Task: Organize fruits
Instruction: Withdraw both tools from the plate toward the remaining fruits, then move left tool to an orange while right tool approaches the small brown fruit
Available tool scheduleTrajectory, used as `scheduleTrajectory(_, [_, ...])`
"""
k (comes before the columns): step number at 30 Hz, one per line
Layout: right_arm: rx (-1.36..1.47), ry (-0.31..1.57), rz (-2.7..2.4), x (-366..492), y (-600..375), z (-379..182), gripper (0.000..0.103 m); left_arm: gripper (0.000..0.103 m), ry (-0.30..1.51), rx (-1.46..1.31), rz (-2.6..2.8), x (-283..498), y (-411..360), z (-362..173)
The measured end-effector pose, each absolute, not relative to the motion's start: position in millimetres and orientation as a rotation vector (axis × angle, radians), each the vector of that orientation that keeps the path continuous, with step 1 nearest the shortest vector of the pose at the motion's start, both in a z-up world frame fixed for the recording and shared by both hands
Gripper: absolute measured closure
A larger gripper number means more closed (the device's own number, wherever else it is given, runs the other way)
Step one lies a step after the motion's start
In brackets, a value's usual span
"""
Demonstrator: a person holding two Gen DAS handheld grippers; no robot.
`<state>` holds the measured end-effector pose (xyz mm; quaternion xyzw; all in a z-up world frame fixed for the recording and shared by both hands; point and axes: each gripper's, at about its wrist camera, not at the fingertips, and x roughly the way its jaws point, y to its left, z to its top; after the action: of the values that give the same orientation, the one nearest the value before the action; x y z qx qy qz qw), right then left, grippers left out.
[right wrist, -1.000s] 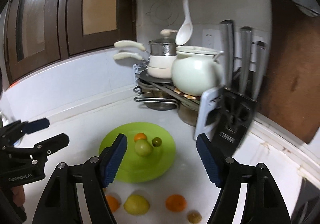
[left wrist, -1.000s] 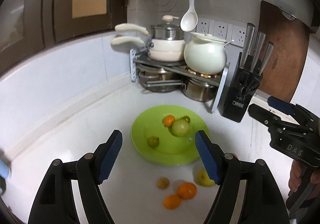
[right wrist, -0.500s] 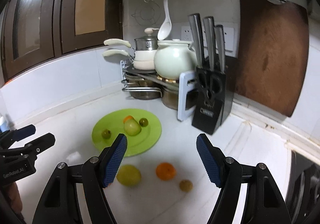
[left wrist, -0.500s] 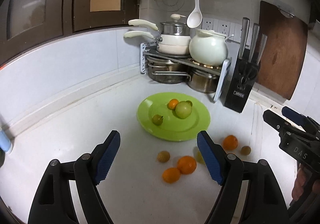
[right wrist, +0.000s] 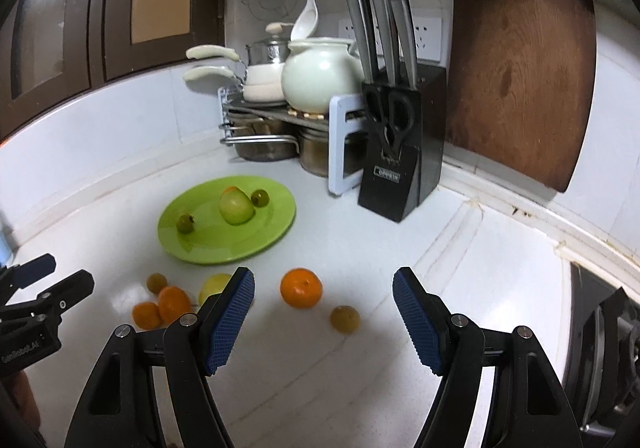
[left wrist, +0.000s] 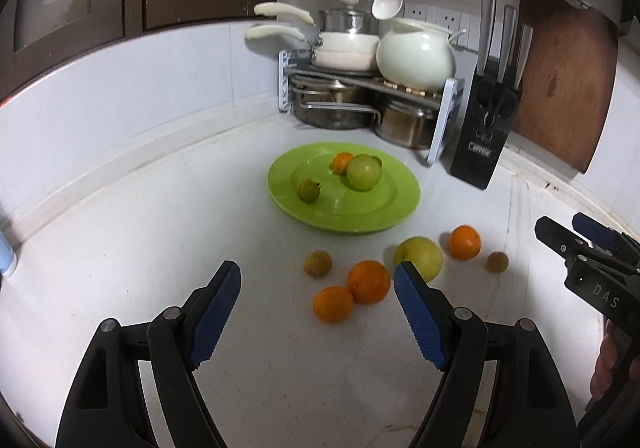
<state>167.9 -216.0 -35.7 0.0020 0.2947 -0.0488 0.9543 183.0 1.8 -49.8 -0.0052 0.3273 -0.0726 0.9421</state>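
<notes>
A green plate (left wrist: pixel 396 204) (right wrist: pixel 276 224) on the white counter holds a green apple (left wrist: pixel 363 172) (right wrist: pixel 236 208), a small orange (left wrist: pixel 342 162) and small green fruits (left wrist: pixel 308 190). Loose fruit lies in front of it: oranges (left wrist: pixel 368 282) (left wrist: pixel 333 304) (left wrist: pixel 464 242) (right wrist: pixel 301 287), a yellow apple (left wrist: pixel 419 257) (right wrist: pixel 214 285) and small brown fruits (left wrist: pixel 318 263) (right wrist: pixel 344 319). My left gripper (left wrist: pixel 318 312) is open and empty, above the counter near the two oranges. My right gripper (right wrist: pixel 323 316) is open and empty, over the single orange and brown fruit.
A pot rack (left wrist: pixel 360 88) with pots and a white kettle (left wrist: pixel 416 54) stands at the back. A black knife block (left wrist: pixel 484 140) (right wrist: pixel 396 152) and a wooden cutting board (right wrist: pixel 516 68) stand at the right. A stove edge (right wrist: pixel 600 328) is far right.
Both grippers have pulled back and up from the plate, so more of the counter and the loose fruit shows. Both stay open and empty.
</notes>
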Motion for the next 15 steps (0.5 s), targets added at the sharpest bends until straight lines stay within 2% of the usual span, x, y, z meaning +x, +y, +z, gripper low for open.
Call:
scheduleTrajectory(9, [0.025,0.679,-0.095,180.8,-224.7,-62.1,0.031,0.025,0.747,0.000,-0.139,193.6,-5.6,-76.1])
scheduleTrajectory(15, [0.039,0.737,-0.092,193.3,-230.9,-81.8,0.031,0.031,0.802,0.006,-0.127,202.9,-10.3,-94.0])
